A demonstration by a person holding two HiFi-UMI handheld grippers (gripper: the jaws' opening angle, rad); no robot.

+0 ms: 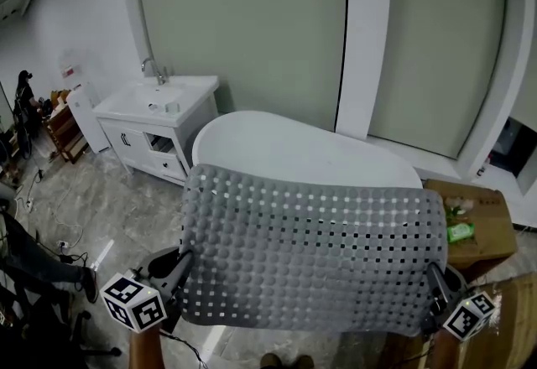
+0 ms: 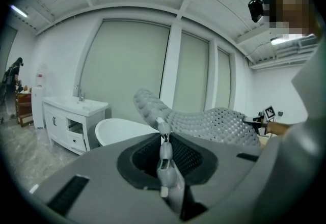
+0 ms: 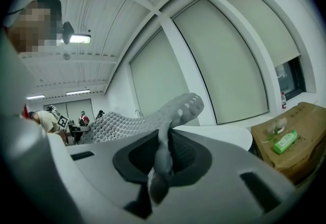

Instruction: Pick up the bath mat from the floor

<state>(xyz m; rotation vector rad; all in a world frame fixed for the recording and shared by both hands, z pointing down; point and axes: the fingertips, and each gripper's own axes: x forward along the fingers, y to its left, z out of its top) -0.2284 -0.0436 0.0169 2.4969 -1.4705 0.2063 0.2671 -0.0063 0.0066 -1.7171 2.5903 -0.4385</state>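
Observation:
The grey bath mat (image 1: 310,250), studded and full of small holes, hangs spread out in the air between both grippers. My left gripper (image 1: 180,267) is shut on its lower left edge, my right gripper (image 1: 435,282) is shut on its lower right edge. In the left gripper view the bath mat (image 2: 204,121) runs off to the right from the left gripper (image 2: 164,134), whose jaws pinch its edge. In the right gripper view the bath mat (image 3: 132,121) stretches away to the left from the right gripper (image 3: 165,136), clamped on its rim.
A white bathtub (image 1: 294,149) stands behind the mat, a white vanity with sink (image 1: 155,111) to its left. A cardboard box (image 1: 474,220) with green items sits at the right. Cables and furniture lie on the marble floor (image 1: 109,208) at the left.

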